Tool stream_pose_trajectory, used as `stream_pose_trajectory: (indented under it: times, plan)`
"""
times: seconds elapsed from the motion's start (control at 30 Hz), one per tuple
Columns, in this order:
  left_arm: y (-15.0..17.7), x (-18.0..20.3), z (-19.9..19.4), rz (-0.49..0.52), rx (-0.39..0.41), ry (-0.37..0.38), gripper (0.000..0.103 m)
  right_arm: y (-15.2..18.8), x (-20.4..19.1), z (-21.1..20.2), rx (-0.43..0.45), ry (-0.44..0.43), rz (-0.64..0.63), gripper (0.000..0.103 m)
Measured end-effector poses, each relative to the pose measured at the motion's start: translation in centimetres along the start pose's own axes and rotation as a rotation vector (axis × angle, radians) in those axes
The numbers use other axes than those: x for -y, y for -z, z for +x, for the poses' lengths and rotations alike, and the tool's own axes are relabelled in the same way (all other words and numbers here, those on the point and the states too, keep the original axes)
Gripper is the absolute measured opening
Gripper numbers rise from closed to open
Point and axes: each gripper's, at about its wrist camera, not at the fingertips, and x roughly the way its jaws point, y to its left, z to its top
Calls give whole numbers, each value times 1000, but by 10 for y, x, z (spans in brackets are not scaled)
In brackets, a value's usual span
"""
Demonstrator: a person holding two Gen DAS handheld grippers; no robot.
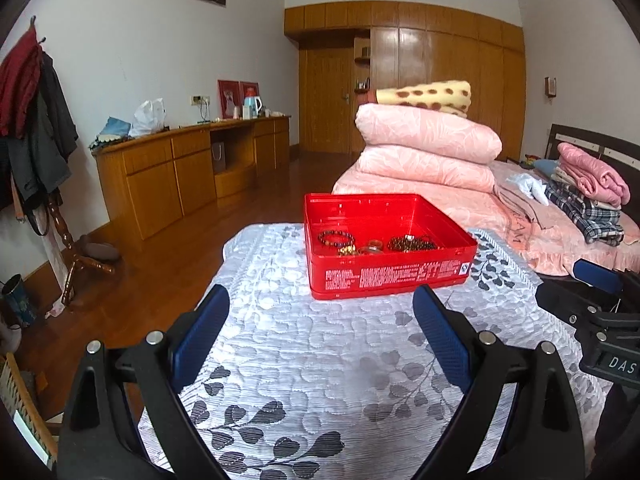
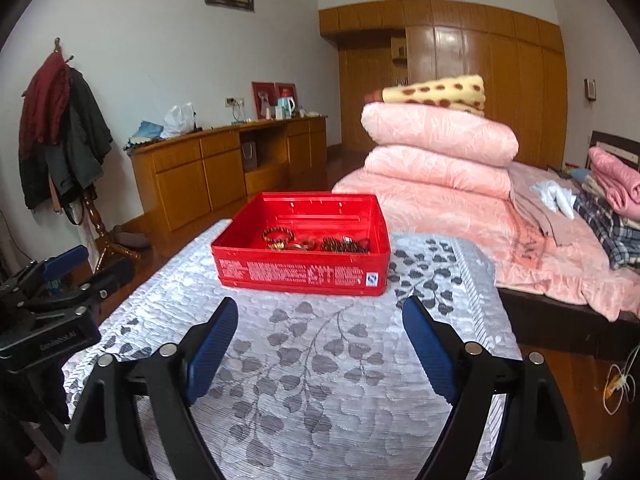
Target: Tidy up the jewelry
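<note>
A red open box [image 1: 390, 274] stands on the table's white quilted cloth [image 1: 320, 360]; the box also shows in the right wrist view [image 2: 300, 270]. Inside lie several pieces: a dark bead bracelet [image 1: 335, 237], gold rings and bangles [image 1: 362, 249] and a brown bead strand [image 1: 412, 243]. My left gripper [image 1: 322, 300] is open and empty, just short of the box's near wall. My right gripper [image 2: 320, 312] is open and empty, a little short of the box. Each gripper shows at the edge of the other's view.
A bed with stacked pink quilts [image 1: 428, 148] stands behind and right of the table. A wooden sideboard [image 1: 192, 168] lines the left wall, with a coat stand [image 1: 36, 128] beside it. Wooden floor lies left of the table. Cables lie on the floor at the right [image 2: 620, 384].
</note>
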Motion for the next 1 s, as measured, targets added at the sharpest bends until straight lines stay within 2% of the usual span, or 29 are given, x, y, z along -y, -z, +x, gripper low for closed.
stream_pose_trajectory:
  times: [0.4,1.0]
  plan:
    - [-9,11,-35,26,127,1,90,-11,-7,-28,107,-20,-8,84]
    - [-17,13,-64,36,209,13,90,-22,-16,-56,190,-20,-29,84]
